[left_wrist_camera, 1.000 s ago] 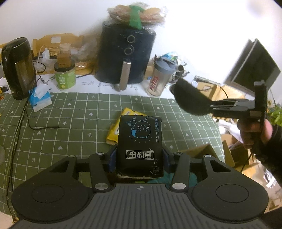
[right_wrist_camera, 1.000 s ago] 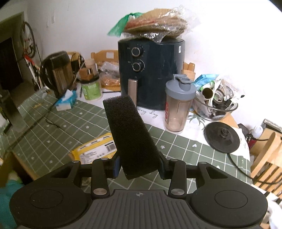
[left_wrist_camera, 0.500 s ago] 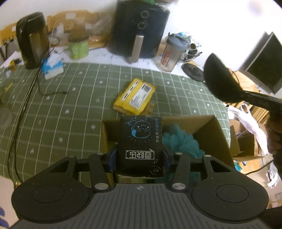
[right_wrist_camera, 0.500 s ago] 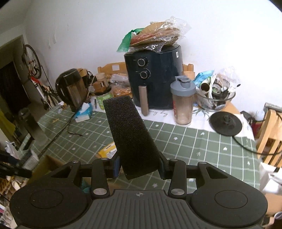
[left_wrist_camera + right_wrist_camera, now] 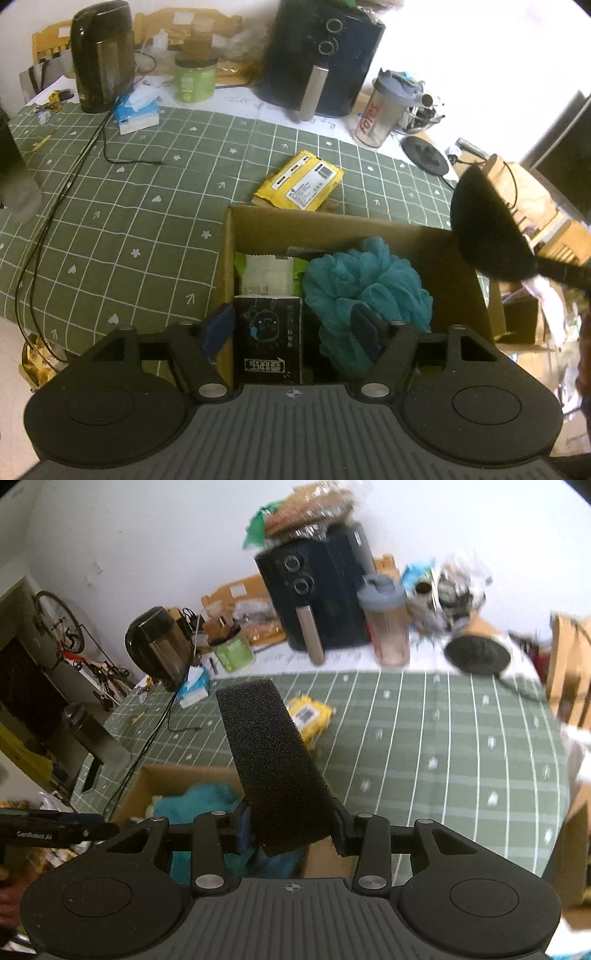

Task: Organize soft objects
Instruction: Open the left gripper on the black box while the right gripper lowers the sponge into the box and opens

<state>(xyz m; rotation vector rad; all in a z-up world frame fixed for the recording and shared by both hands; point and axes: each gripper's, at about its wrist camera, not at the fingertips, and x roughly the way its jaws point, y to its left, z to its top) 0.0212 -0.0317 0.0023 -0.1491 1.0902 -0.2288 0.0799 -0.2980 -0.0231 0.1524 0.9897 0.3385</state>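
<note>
The left hand-held gripper (image 5: 291,328) has just spread apart, dropping the black tissue pack (image 5: 269,341) into the cardboard box (image 5: 332,225) beside the teal bath pouf (image 5: 369,284). The right hand-held gripper (image 5: 291,823), clamped on the black foam sponge (image 5: 271,760) above the box, likely delivers next.

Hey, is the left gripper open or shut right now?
Open. The left gripper has its jaws spread, with a gap beside the black tissue pack, which sits in the cardboard box.

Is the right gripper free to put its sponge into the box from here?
Probably yes: the right gripper, shut on the sponge, hangs by the open box; the loofah fills much of it.
</note>
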